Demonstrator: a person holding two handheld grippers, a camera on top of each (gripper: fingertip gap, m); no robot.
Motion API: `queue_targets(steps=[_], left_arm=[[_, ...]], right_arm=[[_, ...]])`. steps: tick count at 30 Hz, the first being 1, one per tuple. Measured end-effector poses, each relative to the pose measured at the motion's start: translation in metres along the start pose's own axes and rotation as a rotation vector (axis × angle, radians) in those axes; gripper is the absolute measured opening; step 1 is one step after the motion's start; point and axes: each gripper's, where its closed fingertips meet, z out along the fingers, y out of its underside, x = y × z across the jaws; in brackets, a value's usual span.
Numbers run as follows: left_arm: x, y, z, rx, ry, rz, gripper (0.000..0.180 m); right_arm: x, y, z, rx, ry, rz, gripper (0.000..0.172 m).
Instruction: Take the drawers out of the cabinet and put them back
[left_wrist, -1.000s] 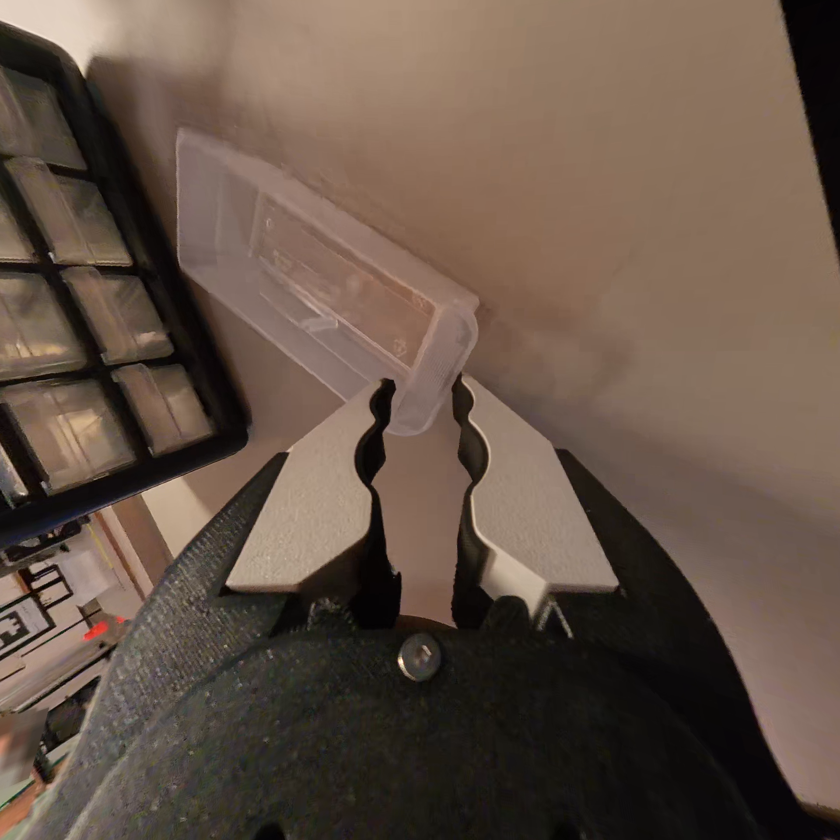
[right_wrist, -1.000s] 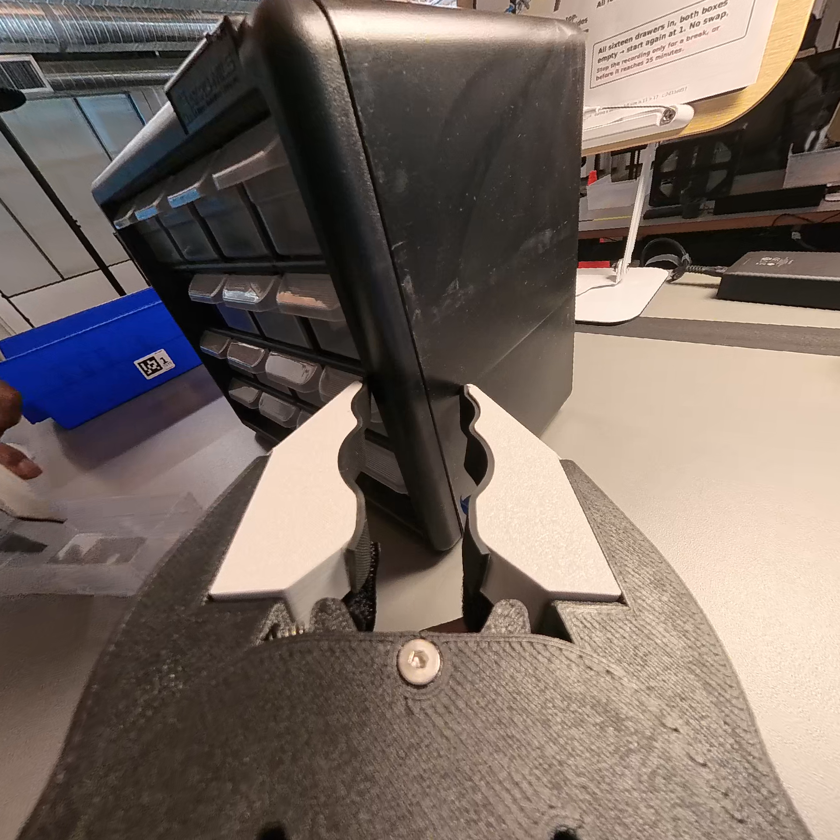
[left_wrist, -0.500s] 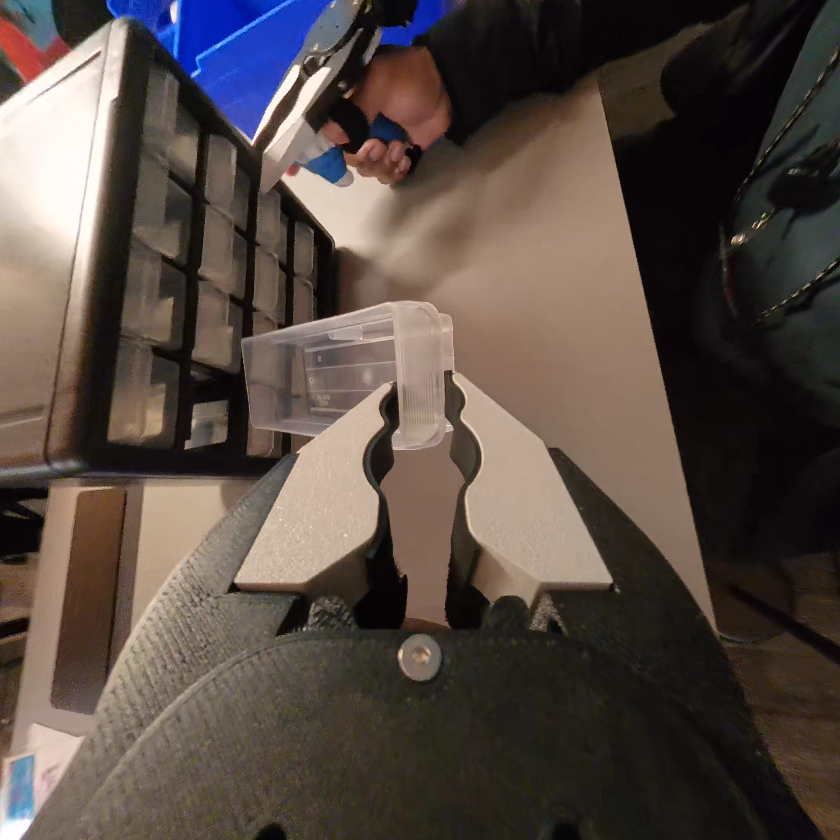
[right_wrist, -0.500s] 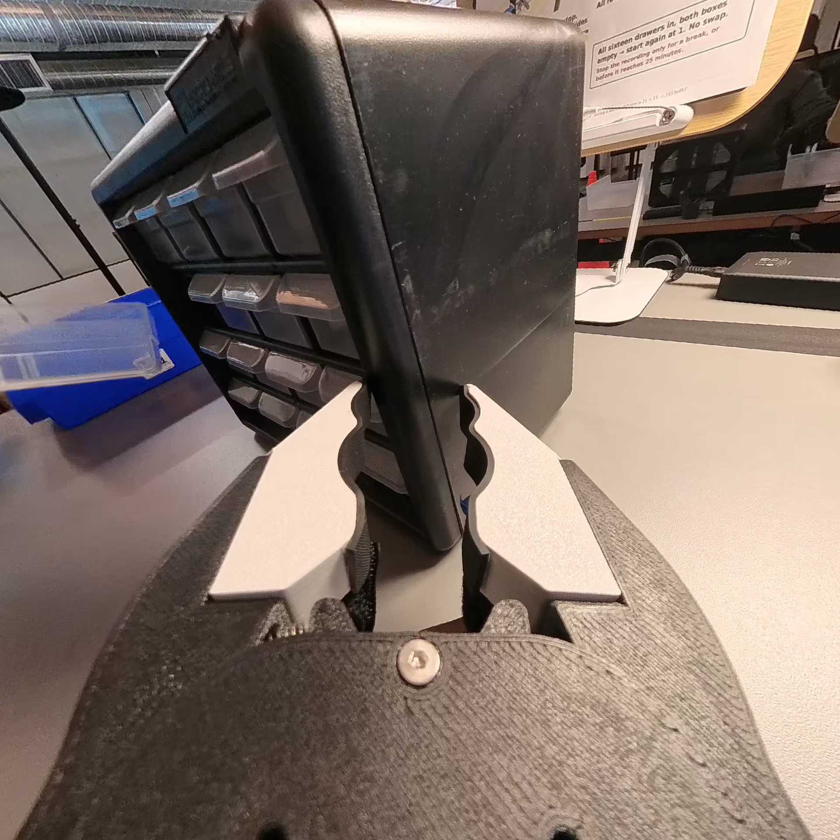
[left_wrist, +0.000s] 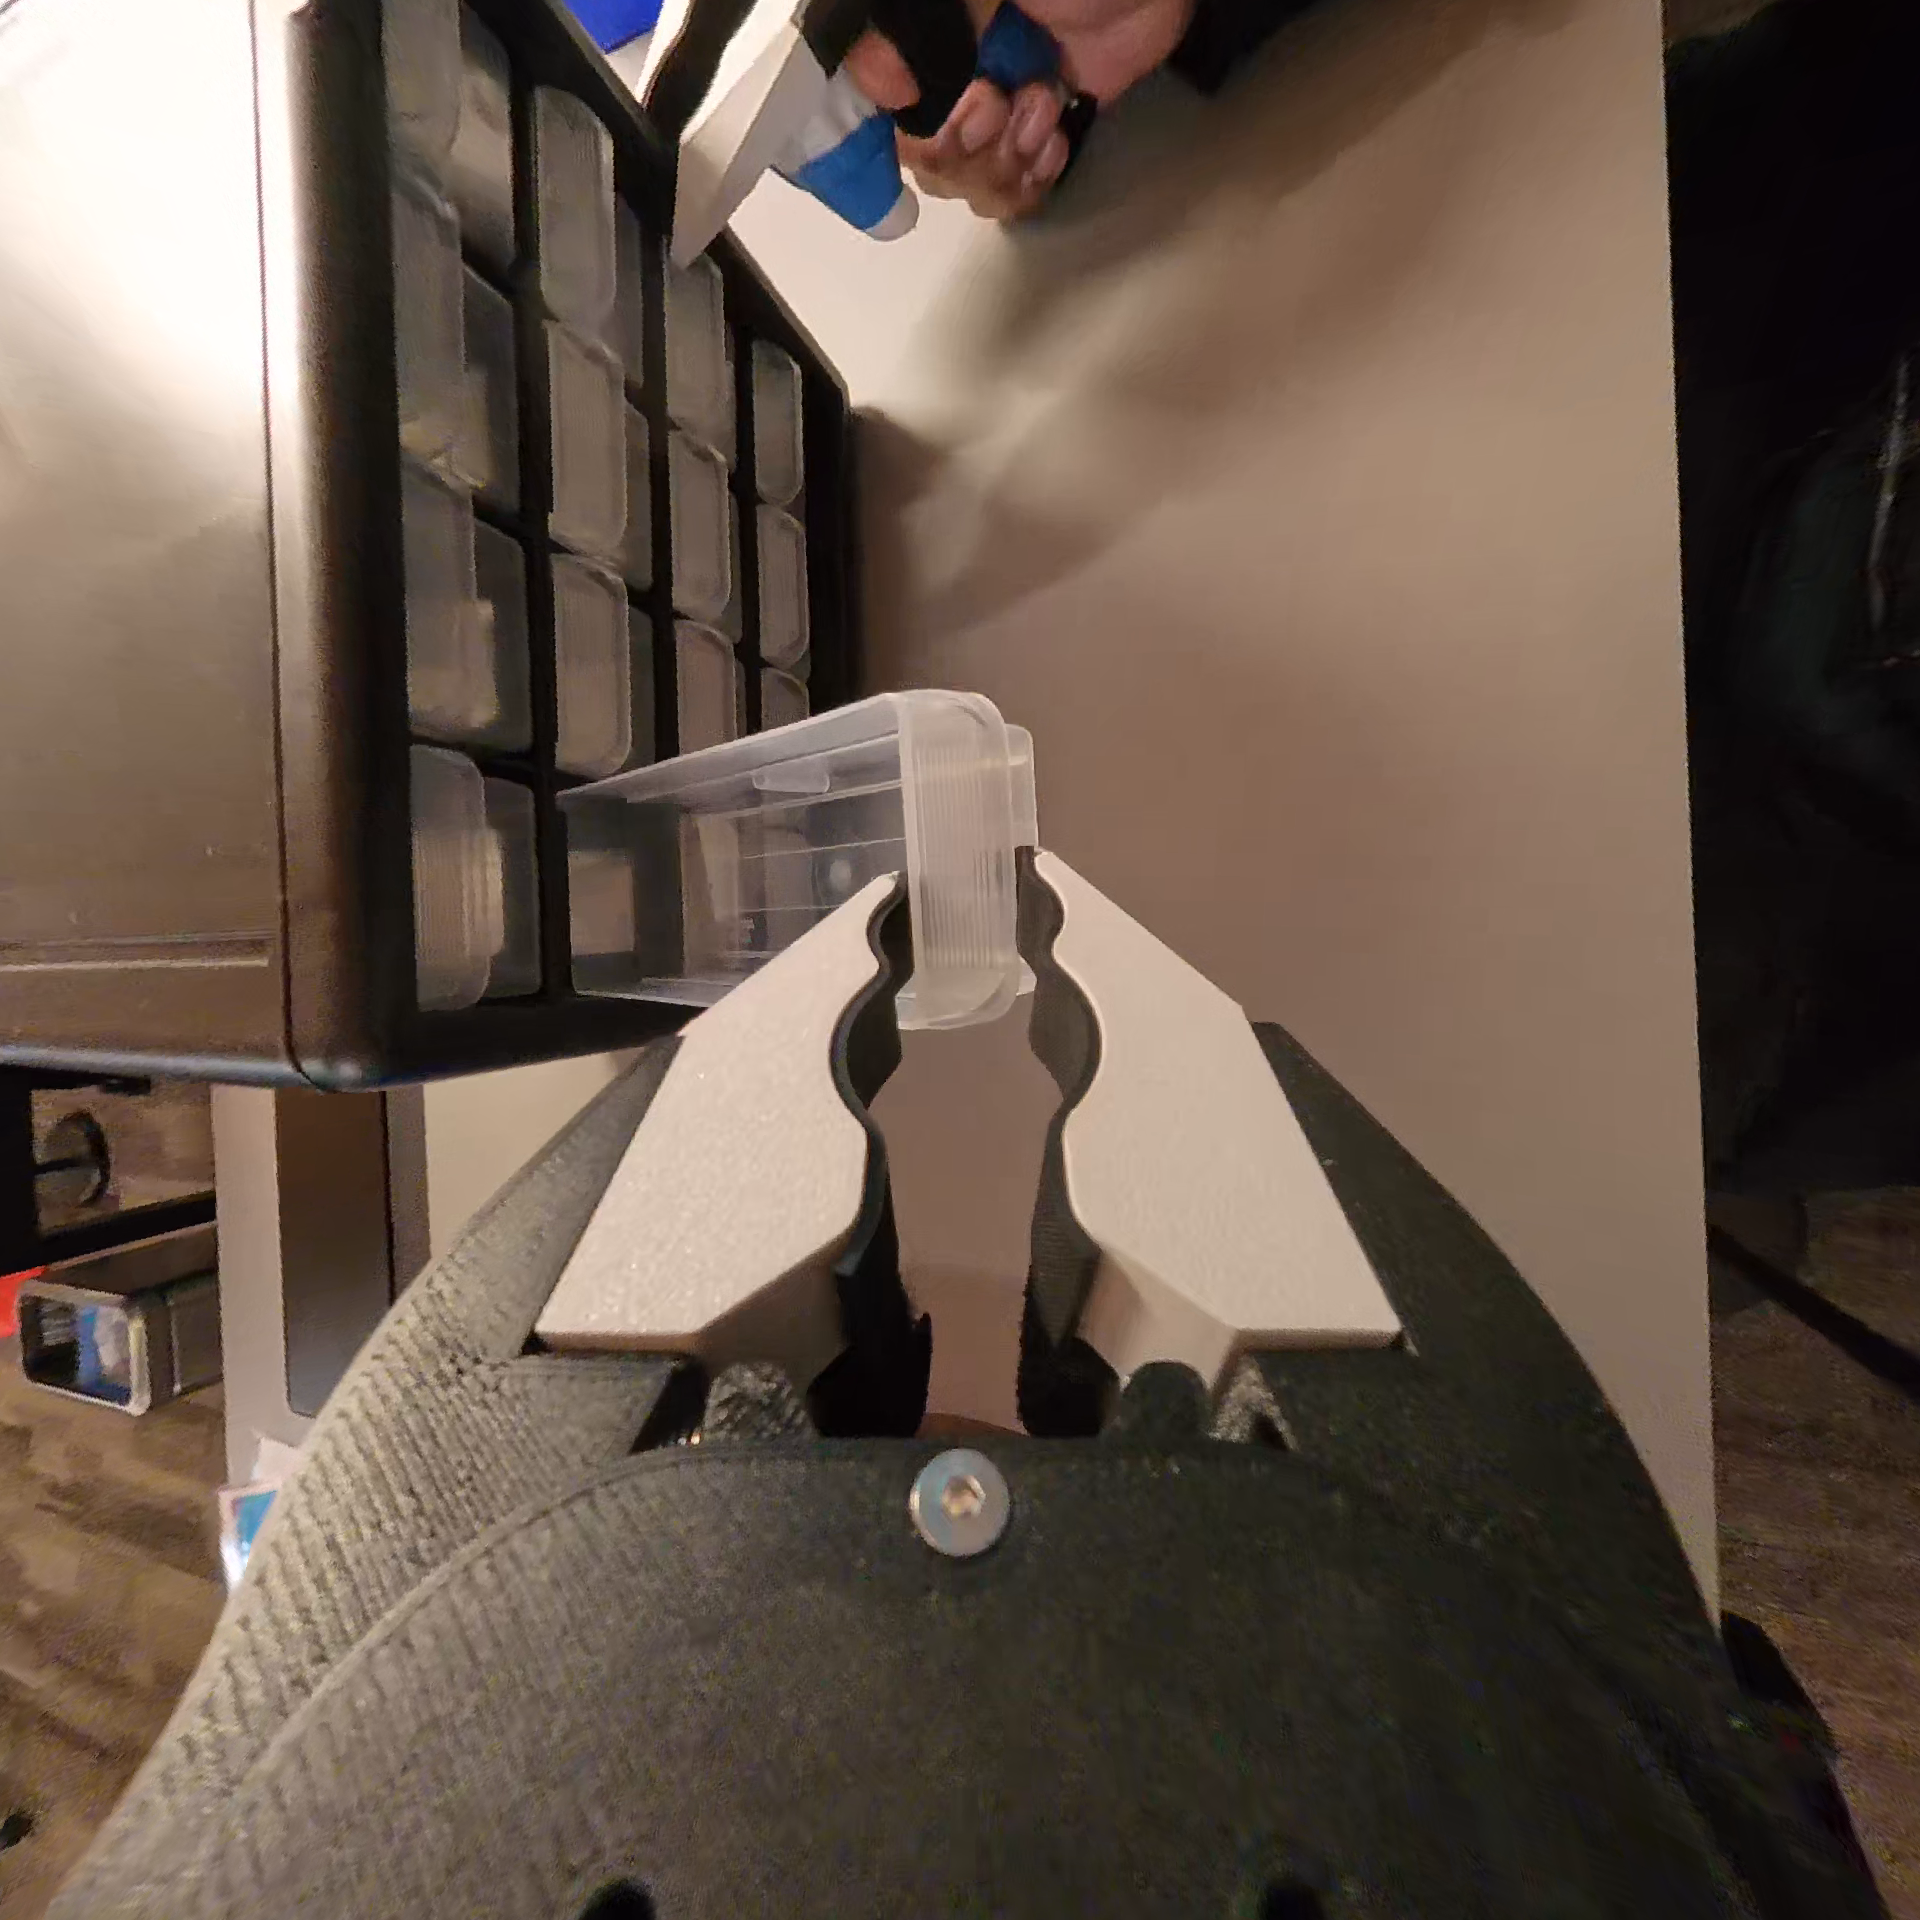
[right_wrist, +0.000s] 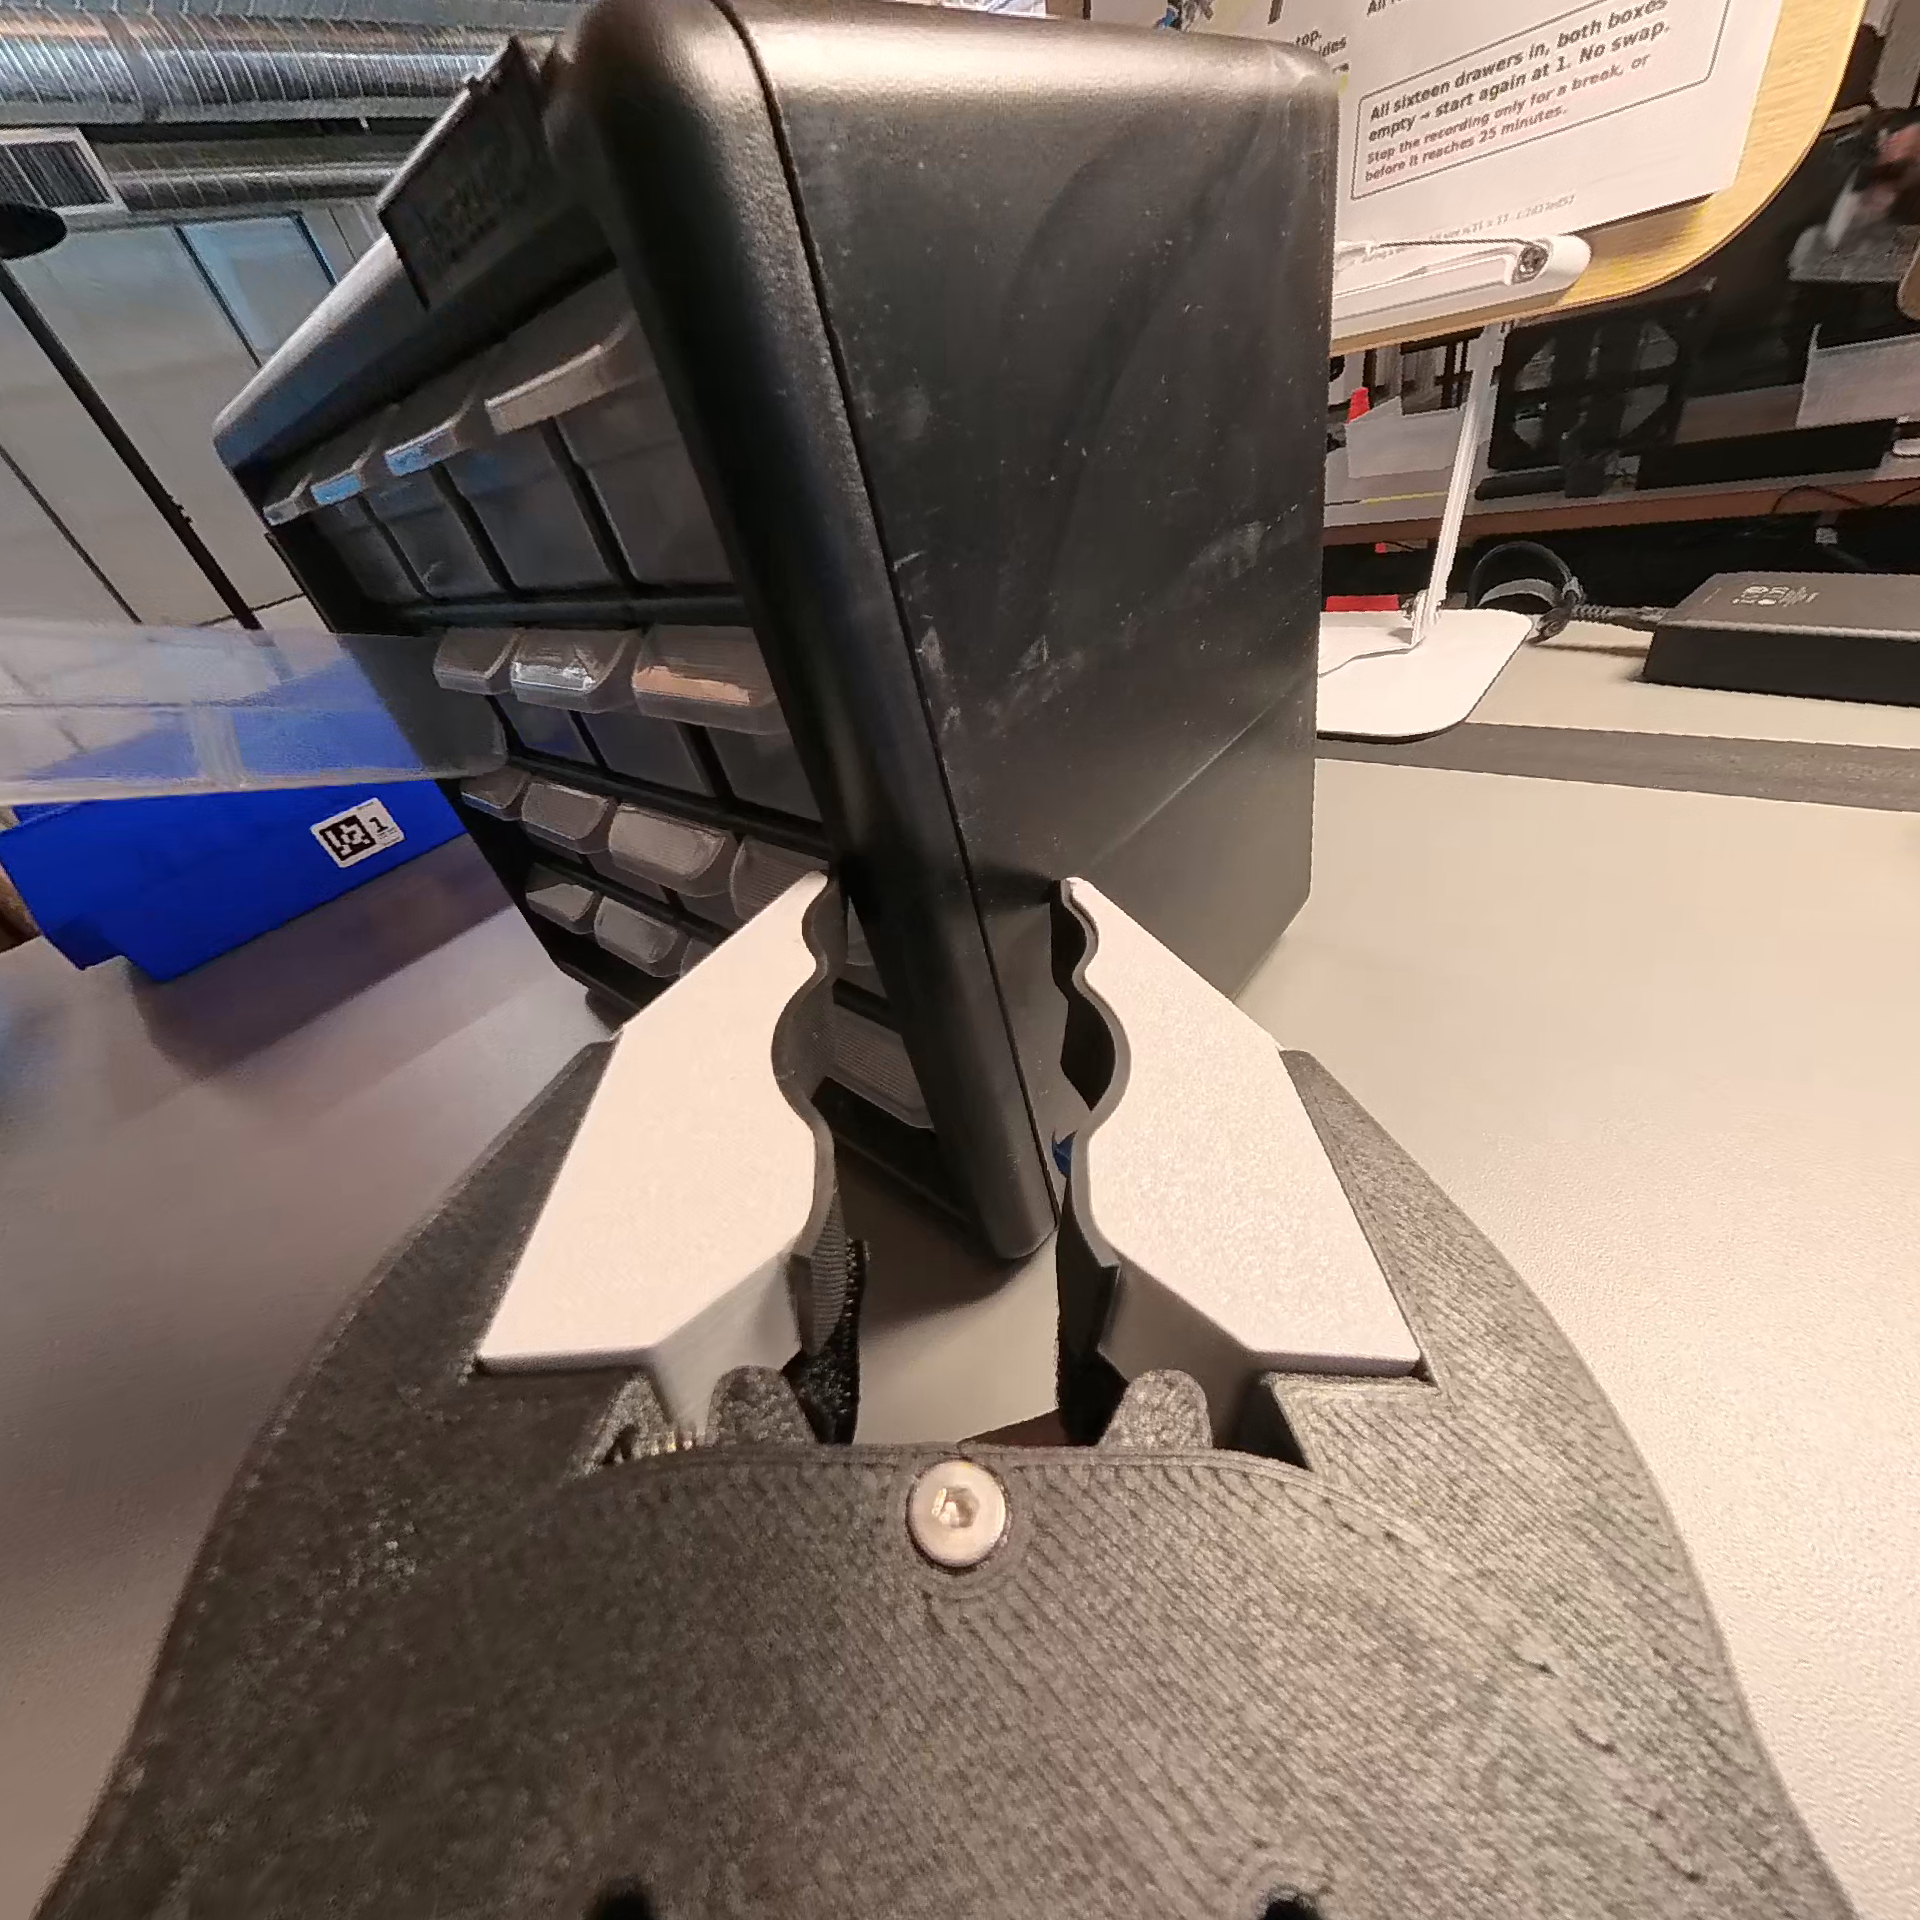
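blue bin (right_wrist: 197, 873) (tagged) beside white lamp base (right_wrist: 1403, 675).

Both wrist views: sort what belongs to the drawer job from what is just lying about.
In the job: left gripper holding clear drawer; black cabinet; right gripper at cabinet's corner.

Lying about: blue bin; white lamp base; black box.

Tabletop (right_wrist: 1558, 1039): pale grey, matte, with a dark grey strip (right_wrist: 1662, 764) running across its far part. Black cabinet (right_wrist: 1039, 520) stands on it, front corner nearest the right wrist camera. Blue bin (right_wrist: 208, 873) rests on the tabletop to the cabinet's left. Beyond the strip: a white flat stand base (right_wrist: 1413, 675) and a black flat box (right_wrist: 1787, 634).
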Motion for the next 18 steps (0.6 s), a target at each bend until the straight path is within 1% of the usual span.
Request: queue_targets(steps=[5,9,13,18], left_arm=[[0.006,0.0,0.009,-0.048,-0.061,0.091,0.019],[0.004,0.004,0.01,-0.116,-0.152,0.16,0.019],[-0.001,0.007,0.015,-0.118,-0.203,0.188,0.019],[-0.007,0.014,0.029,-0.106,-0.275,0.254,0.019]], right_arm=[[0.0,0.0,0.0,0.0,0.001,-0.001,0.041],[0.0,0.0,0.0,0.0,0.0,-0.001,0.041],[0.0,0.0,0.0,0.0,0.0,-0.001,0.041],[0.0,0.0,0.0,0.001,0.0,-0.001,0.041]])
